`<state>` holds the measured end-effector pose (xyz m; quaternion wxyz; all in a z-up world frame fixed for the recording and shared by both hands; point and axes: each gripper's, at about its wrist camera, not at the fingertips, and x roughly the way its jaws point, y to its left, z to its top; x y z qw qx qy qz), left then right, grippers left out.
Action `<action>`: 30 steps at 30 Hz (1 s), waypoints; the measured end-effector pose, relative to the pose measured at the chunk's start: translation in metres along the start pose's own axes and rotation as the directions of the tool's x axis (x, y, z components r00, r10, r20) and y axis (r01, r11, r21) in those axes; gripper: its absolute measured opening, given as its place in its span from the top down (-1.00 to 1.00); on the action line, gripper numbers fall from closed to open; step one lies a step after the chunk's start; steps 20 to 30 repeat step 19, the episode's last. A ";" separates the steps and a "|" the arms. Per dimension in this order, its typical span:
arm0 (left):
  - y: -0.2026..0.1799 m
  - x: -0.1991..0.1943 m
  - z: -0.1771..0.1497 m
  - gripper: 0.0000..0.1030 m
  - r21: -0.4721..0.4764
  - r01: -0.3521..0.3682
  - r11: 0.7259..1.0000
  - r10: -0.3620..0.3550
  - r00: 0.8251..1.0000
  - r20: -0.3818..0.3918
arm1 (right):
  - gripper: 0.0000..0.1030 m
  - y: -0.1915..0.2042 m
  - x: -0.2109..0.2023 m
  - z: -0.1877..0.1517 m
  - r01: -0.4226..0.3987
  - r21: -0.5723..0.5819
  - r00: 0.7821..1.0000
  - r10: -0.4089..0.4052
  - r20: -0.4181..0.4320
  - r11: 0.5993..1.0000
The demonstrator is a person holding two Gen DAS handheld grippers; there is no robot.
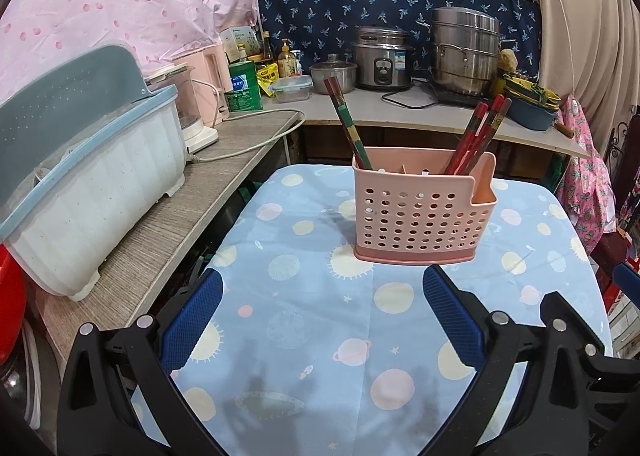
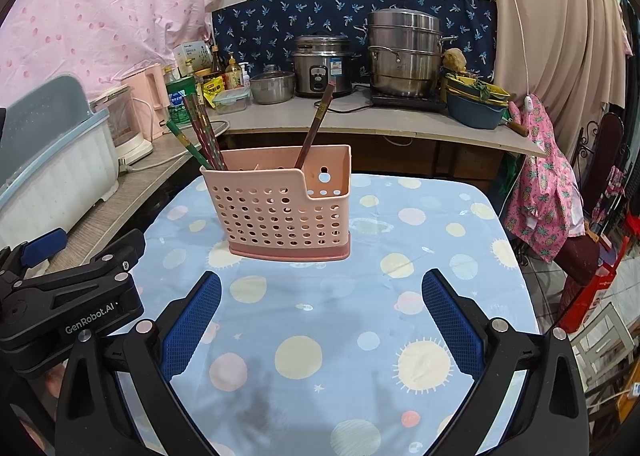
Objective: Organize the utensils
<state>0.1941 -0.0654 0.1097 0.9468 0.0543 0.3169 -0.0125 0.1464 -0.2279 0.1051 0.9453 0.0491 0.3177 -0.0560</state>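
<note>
I am holding both grippers low over the near edge of the table [image 2: 460,216], each pointing toward the far counter. The left gripper [image 1: 322,292] is sitting level, and in the right wrist view its black body is showing at the left edge, just beside the right gripper [image 2: 321,292]. No hand is showing in either view.

The pink utensil holder [image 1: 420,208] is standing upright on the planet-print tablecloth [image 2: 320,336], toward the far half of the table, well apart from both grippers. Its front wall is perforated and its right end has a lower step. Red and green patterned chopsticks [image 1: 348,124] are leaning out of its left end in the left wrist view; several red chopsticks [image 1: 480,136] are leaning out toward the right.

Both grippers are standing wide apart, blue pads [image 2: 192,320] facing inward, gripping nothing and touching nothing
</note>
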 end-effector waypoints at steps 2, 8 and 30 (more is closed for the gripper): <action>-0.001 0.001 0.000 -0.86 0.001 -0.003 1.000 0.003 1.000 -0.002 | -0.89 -0.001 0.001 0.000 0.001 0.000 1.000 -0.001 -0.001 1.000; -0.002 0.004 0.001 -0.86 -0.001 0.000 1.000 0.000 1.000 -0.016 | -0.89 -0.003 0.003 0.001 0.003 0.000 1.000 -0.003 -0.003 1.000; 0.002 0.011 0.002 -0.86 -0.007 0.023 1.000 -0.024 0.999 -0.038 | -0.89 -0.010 0.012 0.000 0.020 -0.002 1.000 -0.020 -0.007 1.000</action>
